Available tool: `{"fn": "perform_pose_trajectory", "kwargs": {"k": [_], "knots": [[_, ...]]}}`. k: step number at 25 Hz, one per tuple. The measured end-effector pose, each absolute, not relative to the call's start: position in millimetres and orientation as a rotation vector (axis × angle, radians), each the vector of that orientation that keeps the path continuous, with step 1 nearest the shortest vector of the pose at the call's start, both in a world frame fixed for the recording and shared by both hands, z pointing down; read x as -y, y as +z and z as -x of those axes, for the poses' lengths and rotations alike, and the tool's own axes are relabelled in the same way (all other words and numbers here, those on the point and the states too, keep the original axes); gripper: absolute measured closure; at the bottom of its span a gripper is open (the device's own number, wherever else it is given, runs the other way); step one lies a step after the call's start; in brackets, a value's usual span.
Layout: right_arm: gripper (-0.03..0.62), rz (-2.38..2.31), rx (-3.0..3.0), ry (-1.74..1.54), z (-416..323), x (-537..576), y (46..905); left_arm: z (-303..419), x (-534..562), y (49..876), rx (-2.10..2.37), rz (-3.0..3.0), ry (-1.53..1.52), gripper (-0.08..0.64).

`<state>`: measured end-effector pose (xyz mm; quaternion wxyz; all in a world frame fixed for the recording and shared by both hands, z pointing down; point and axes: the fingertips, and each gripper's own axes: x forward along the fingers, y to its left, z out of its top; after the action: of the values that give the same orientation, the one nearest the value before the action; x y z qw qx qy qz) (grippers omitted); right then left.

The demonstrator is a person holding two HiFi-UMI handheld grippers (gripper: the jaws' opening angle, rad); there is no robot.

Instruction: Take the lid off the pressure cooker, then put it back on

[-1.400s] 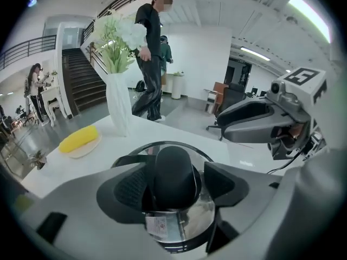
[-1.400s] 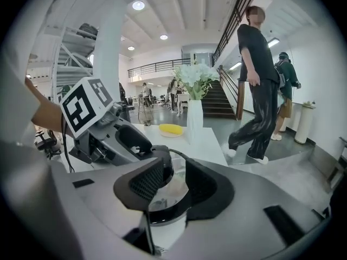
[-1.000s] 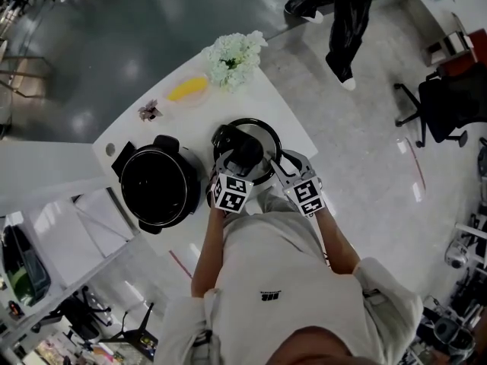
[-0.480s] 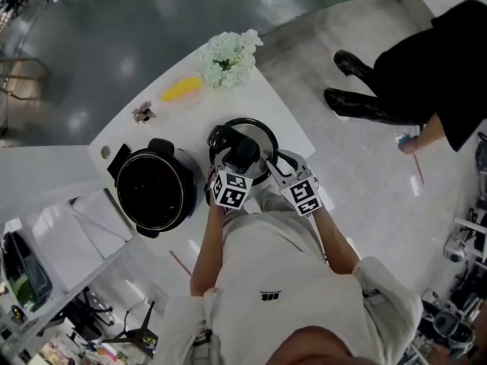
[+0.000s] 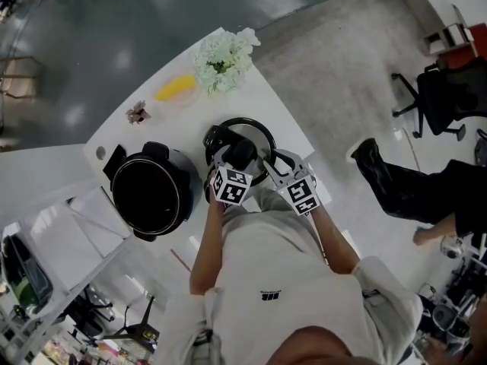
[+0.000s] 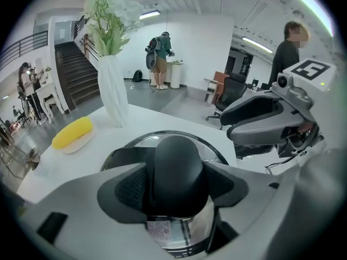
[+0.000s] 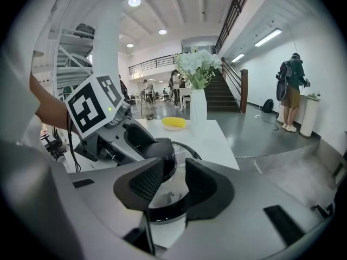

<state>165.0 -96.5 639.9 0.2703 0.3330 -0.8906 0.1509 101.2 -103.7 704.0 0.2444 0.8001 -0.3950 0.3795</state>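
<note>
The pressure cooker lid (image 5: 257, 134), shiny steel with a black rim, lies on the white table (image 5: 293, 124) to the right of the cooker. In the left gripper view my left gripper (image 6: 178, 173) is shut on the lid's black knob (image 6: 178, 161), both pads pressed to its sides. My right gripper (image 7: 174, 184) hangs over the lid's near edge (image 7: 165, 213) with a narrow gap between its pads, nothing pinched there. From the head view both grippers, the left gripper (image 5: 242, 158) and the right gripper (image 5: 275, 163), sit side by side at the lid. The cooker pot (image 5: 173, 160) stands open, its dark inside showing.
A white vase of flowers (image 5: 222, 58) and a yellow item on a small plate (image 5: 175, 90) stand at the table's far end. A small dried flower (image 5: 137, 113) lies near the pot. A person's legs (image 5: 403, 192) and an office chair (image 5: 449, 90) are on the floor at the right.
Both grippers and the lid stay in nearly the same place. A person in black has walked across the floor at the right, from the far side towards the near side.
</note>
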Motion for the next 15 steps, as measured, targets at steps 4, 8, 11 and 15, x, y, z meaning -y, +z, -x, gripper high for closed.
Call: {"fn": "perform_pose_trajectory", "kwargs": {"k": [4, 8, 11, 15], "knots": [[0.463, -0.893, 2.398, 0.415, -165.3, 101.1, 642.4, -102.9, 105.6, 708.5, 1.071, -2.173, 1.041, 0.221], [0.463, -0.885, 2.397, 0.427, -164.8, 102.2, 645.6, -102.8, 107.0, 710.6, 1.076, -2.169, 1.039, 0.221], [0.463, -0.879, 2.396, 0.432, -164.7, 102.3, 646.6, -103.0, 107.1, 710.6, 1.084, -2.171, 1.043, 0.222], [0.463, -0.874, 2.400, 0.432, -164.0, 102.3, 647.0, -106.0, 105.9, 711.3, 1.079, -2.175, 1.052, 0.255]]}}
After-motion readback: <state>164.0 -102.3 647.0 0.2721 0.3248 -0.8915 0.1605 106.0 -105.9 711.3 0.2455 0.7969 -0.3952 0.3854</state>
